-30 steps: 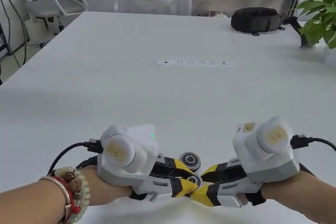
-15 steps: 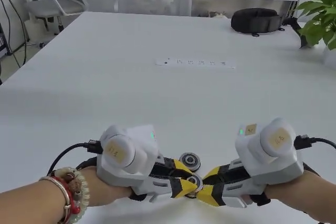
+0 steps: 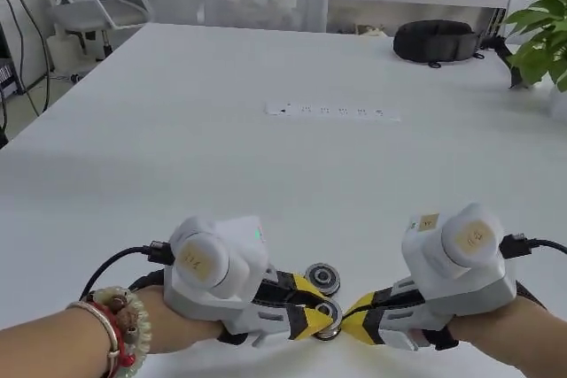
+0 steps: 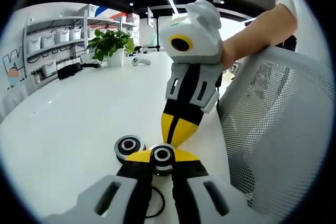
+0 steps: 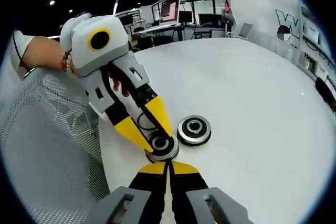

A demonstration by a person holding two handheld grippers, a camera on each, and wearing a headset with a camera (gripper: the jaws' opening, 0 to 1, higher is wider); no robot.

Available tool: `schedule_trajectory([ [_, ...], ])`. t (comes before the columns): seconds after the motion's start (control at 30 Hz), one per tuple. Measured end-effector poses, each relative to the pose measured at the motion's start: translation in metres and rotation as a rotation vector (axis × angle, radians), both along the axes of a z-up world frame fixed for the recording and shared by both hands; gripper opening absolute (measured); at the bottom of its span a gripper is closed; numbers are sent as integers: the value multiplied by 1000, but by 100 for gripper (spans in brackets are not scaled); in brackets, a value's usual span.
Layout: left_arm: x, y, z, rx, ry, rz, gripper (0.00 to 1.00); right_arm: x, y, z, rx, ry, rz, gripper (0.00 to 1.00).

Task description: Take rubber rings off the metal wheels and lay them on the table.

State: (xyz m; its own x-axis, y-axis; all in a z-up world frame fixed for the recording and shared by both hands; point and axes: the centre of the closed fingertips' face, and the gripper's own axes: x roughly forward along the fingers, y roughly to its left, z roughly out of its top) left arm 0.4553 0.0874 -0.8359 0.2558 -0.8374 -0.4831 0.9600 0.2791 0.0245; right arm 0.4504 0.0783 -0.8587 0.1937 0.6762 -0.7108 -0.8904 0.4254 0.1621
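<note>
While the left gripper (image 3: 316,316) is clamping the small round metal wheel with the black rubber ring around it (image 5: 161,146) at the near edge of the broad white table (image 3: 266,174), the right gripper (image 5: 168,169) is coming at that wheel from the right. Its yellow tips are drawn almost together against the rim. The left jaws are standing on either side of the wheel and appear to be steadying it, so that the other tool can work at the ring without the wheel sliding away. Whether the right jaws are pinching the rubber or merely touching it cannot be told.

A second matching metal wheel with its own dark ring (image 3: 322,277) is lying flat just beyond the held one, apart from both grippers and likely waiting its turn. A thin black loop (image 4: 155,206) is lying on the table under the left gripper; it may be a removed ring, though this is uncertain.
</note>
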Motion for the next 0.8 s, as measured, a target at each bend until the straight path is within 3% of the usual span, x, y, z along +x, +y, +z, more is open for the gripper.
schedule_trajectory([
  [0.07, 0, 0, 0, 1, 0, 0, 8, 0, -1, 0, 11, 45, -41, 0],
  [0.5, 0, 0, 0, 2, -3, -2, 8, 2, -4, -1, 17, 162, -175, 0],
  [0.8, 0, 0, 0, 0, -3, -1, 8, 1, -6, 3, 69, 207, -214, 0],
])
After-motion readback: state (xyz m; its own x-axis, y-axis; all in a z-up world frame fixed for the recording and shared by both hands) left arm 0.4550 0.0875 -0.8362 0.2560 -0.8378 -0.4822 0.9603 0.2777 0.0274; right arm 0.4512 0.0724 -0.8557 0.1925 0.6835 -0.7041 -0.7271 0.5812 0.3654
